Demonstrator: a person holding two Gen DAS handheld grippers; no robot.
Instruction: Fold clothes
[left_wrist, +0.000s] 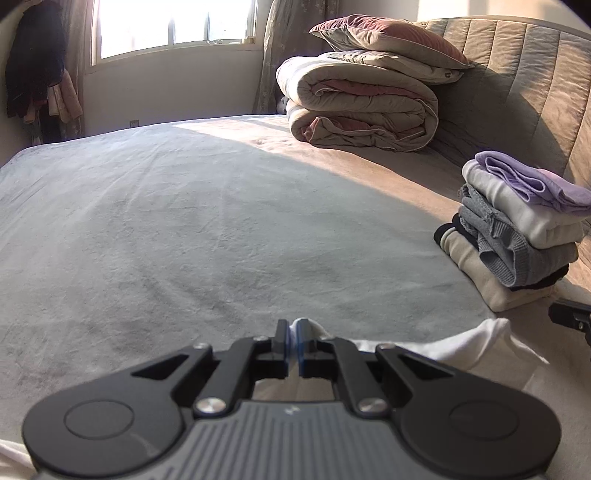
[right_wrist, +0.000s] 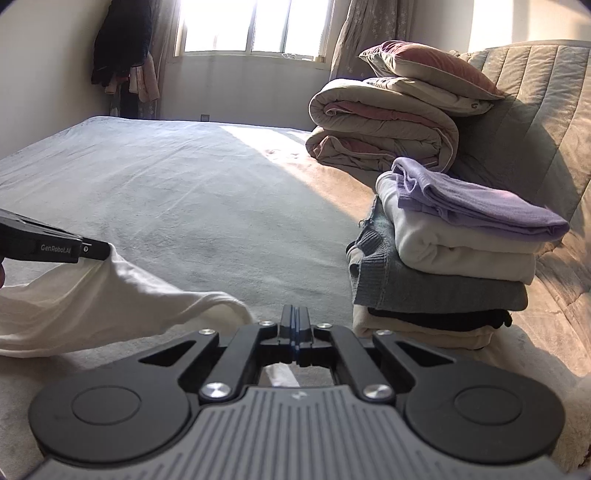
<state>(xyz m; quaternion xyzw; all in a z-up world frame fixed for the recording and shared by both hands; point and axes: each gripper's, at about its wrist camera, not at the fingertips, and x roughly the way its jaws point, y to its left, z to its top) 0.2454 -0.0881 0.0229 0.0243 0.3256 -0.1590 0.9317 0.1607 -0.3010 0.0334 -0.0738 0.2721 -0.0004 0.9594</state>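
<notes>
A white garment (left_wrist: 480, 343) lies slack on the bed's near edge, strung between both grippers. My left gripper (left_wrist: 293, 328) is shut on a pinch of it, and white cloth bulges out past the fingertips. In the right wrist view the same garment (right_wrist: 110, 295) hangs from the left gripper (right_wrist: 105, 251) and sags down to the right. My right gripper (right_wrist: 295, 317) is shut, its fingers pressed together. A strip of white cloth (right_wrist: 280, 374) shows just beneath them. Only the tip of the right gripper (left_wrist: 554, 314) enters the left wrist view at the far right.
A stack of folded clothes (right_wrist: 443, 258), lilac on top, stands on the bed (right_wrist: 184, 184) just right of the right gripper. Behind it lie a rolled duvet (right_wrist: 380, 122) and a pillow (right_wrist: 424, 66) against the padded headboard (right_wrist: 535, 110). Dark clothes (right_wrist: 122, 37) hang beside the window.
</notes>
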